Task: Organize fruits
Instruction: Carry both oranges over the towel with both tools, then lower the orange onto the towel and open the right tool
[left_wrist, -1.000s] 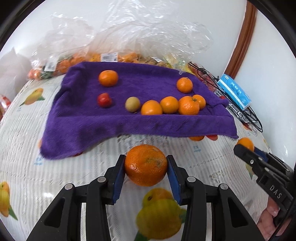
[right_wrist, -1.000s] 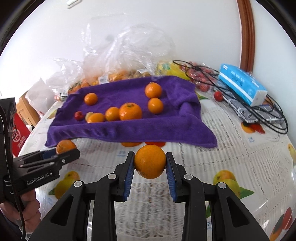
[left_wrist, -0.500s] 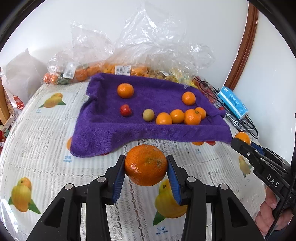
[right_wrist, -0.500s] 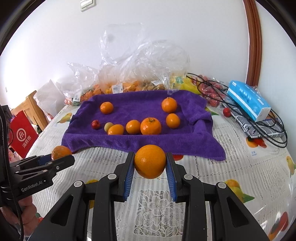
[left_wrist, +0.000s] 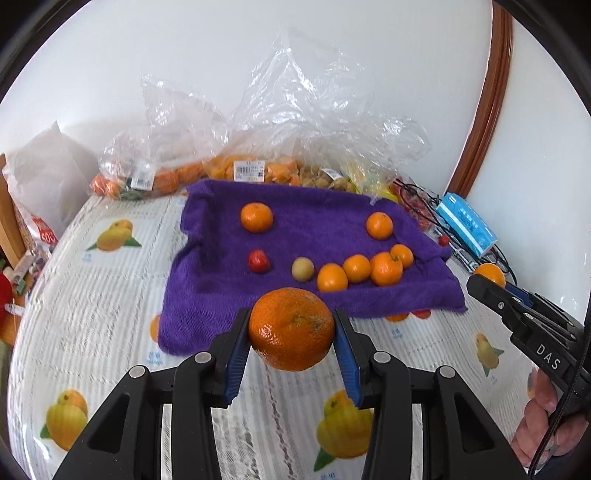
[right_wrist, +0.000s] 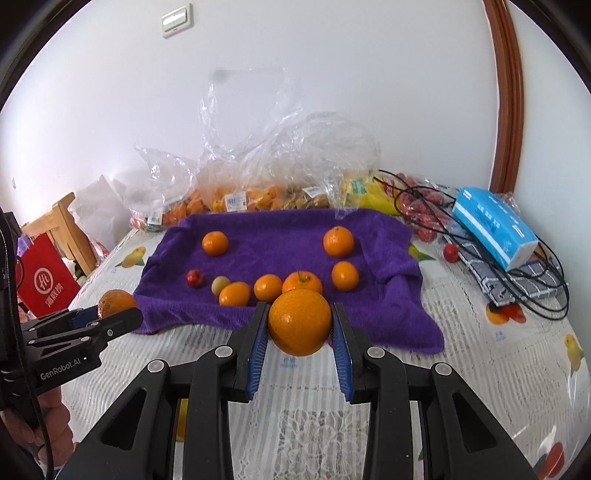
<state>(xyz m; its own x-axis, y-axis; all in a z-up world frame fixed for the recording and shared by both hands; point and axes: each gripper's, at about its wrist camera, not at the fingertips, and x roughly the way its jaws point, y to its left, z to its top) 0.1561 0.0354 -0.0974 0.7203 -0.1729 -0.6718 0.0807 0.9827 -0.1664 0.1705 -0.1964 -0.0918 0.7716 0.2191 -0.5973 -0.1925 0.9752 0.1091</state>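
Two fruits are aloft at once, one per hand, above the near part of the table (left_wrist: 92, 295).

Left side: I have the left gripper (left_wrist: 291, 341) clamped on a rough-skinned mandarin (left_wrist: 291, 328), pads on its two flanks and the fruit clear of the tablecloth. The pads sit at about the widest part of the sphere, so a jolt could roll it forward out of the grip; it would likely bounce toward the near table edge.

Centre: purple towel (left_wrist: 221, 295) lies far of both grippers. On it, a row of fruit: small red fruit (left_wrist: 258, 261), pale yellow fruit (left_wrist: 303, 269), then four oranges (left_wrist: 356, 268) touching or nearly so. Two more oranges sit apart at the far side. Judgement: setting a round fruit down against that row may knock it loose, and the near hem of the towel hangs slack, so a fruit placed there could roll off.

Right side: right gripper (right_wrist: 299, 338) is closed tight on a smooth orange (right_wrist: 299, 321), also clear of the table. Both tools are close together; aiming at one spot risks a collision. Cables (right_wrist: 517, 273) and a blue tissue pack (right_wrist: 495, 230) at far right could snag a wide swing.
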